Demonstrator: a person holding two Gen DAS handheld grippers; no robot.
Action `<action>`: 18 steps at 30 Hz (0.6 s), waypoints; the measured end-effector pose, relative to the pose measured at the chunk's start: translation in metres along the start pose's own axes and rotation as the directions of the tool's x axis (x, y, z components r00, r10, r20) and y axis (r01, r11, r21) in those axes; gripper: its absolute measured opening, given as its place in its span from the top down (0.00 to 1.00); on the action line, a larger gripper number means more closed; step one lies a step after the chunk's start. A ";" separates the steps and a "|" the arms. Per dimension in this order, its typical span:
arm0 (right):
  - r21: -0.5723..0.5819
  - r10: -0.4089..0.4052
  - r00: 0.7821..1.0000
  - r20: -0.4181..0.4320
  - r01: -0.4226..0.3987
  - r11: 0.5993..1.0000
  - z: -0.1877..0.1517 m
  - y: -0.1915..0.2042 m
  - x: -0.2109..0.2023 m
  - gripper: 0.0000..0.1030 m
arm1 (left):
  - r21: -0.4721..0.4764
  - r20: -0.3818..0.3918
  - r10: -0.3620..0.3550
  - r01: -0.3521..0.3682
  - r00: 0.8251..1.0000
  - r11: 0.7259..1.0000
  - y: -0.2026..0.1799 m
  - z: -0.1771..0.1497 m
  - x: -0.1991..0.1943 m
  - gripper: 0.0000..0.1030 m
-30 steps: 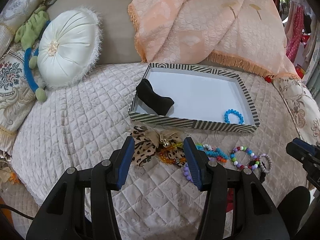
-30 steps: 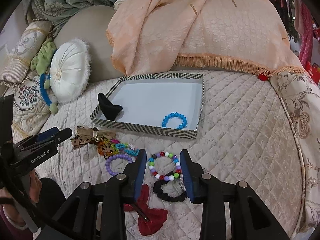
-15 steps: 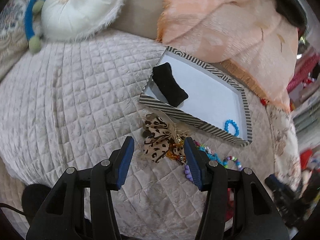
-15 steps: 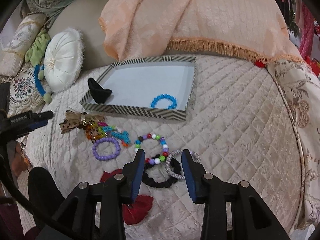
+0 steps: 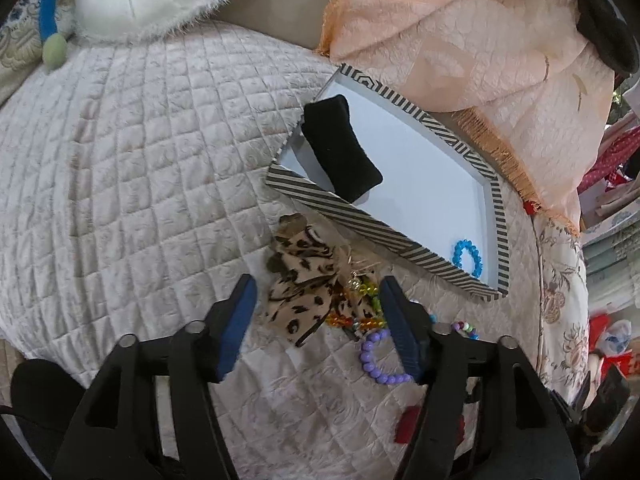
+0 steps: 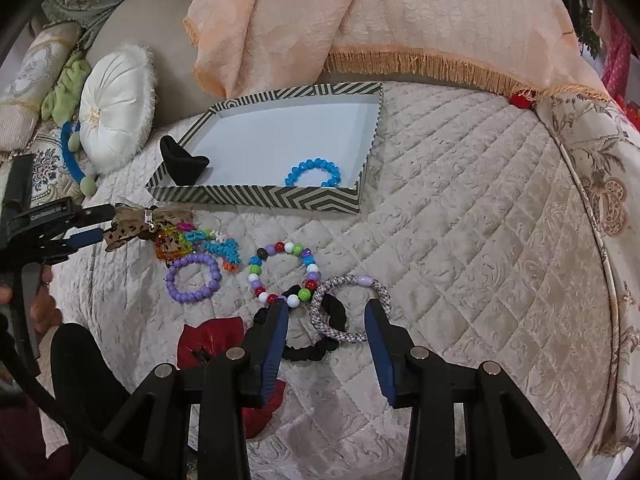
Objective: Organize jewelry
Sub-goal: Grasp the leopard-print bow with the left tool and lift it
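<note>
your left tool [image 5: 316, 292] spread wide, just been opening over the leopard bow [image 5: 302, 276], right tool [image 6: 326, 312] open around the grey braided bracelet [image 6: 348, 306], striped tray [image 6: 256, 196] behind

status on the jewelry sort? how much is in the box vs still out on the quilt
Done: only the blue bead bracelet lies in the striped box.
In hand: nothing. The left tongs, jaws just opening, straddle the leopard bow; the right tongs frame the grey braided bracelet.
Left: those, plus the purple bracelet and multicolour bracelet.
</note>
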State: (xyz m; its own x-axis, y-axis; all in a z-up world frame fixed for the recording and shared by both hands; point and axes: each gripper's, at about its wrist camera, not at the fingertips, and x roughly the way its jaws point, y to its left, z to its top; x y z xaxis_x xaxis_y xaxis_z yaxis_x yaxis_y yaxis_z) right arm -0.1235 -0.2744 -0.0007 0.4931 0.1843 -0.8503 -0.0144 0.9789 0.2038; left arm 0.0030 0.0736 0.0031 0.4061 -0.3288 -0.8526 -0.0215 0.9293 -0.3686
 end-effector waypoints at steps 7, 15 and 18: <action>-0.048 0.062 0.998 -0.016 -0.062 0.997 0.006 0.018 0.009 0.63 | 0.007 -0.039 0.042 -0.042 0.998 0.999 -0.008 0.007 0.033 0.33; -0.104 0.102 0.993 -0.052 -0.107 0.989 0.016 0.046 0.029 0.63 | 0.007 -0.056 0.051 -0.051 0.997 0.999 -0.003 0.007 0.053 0.64; -0.147 0.135 0.989 -0.052 -0.142 0.979 0.024 0.061 0.036 0.63 | 0.012 -0.021 0.050 -0.050 0.999 0.999 -0.003 0.007 0.048 0.80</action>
State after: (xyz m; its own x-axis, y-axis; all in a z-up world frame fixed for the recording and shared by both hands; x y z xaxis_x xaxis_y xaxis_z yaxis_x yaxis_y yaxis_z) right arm -0.0859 -0.2097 -0.0077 0.4406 0.3193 -0.8390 -0.2117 0.9452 0.2486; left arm 0.0291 0.0563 -0.0337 0.3848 -0.2851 -0.8778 -0.0307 0.9466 -0.3209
